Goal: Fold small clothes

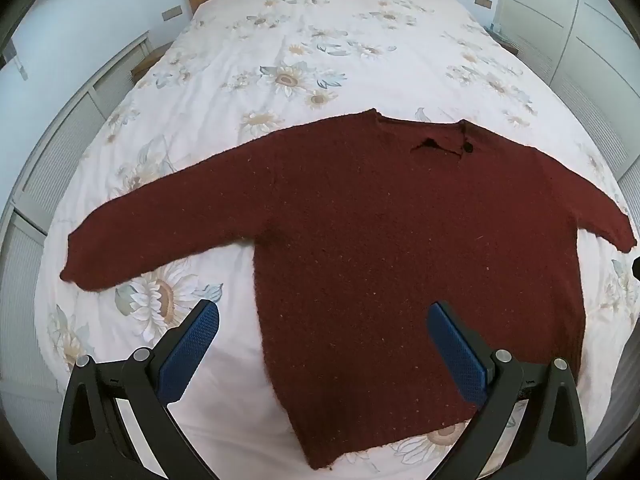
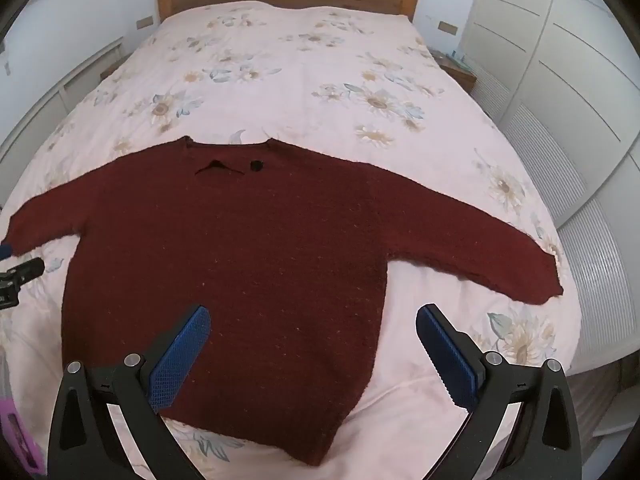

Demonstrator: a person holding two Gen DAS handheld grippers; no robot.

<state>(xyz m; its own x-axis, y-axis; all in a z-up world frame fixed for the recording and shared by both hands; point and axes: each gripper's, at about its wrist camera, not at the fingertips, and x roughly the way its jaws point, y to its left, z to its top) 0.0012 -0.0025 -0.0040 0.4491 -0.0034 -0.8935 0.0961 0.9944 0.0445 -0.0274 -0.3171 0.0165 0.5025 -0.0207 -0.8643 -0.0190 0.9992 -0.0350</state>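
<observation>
The dark red sweater point(image 1: 380, 240) lay flat and unfolded, both sleeves spread, on the floral bedspread point(image 1: 320, 40), while the left gripper point(image 1: 322, 320) and the right gripper point(image 2: 312, 320) hovered above its hem end with jaws spread wide, gripping nothing.

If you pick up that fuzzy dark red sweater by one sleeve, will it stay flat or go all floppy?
Probably floppy: the dark red knitted sweater lies limp and flat on the flowery bedsheet, so the rest would likely dangle. Its fuzzy knit looks grippy rather than slippery for the open left gripper. It should not roll or break, only bunch up.
</observation>
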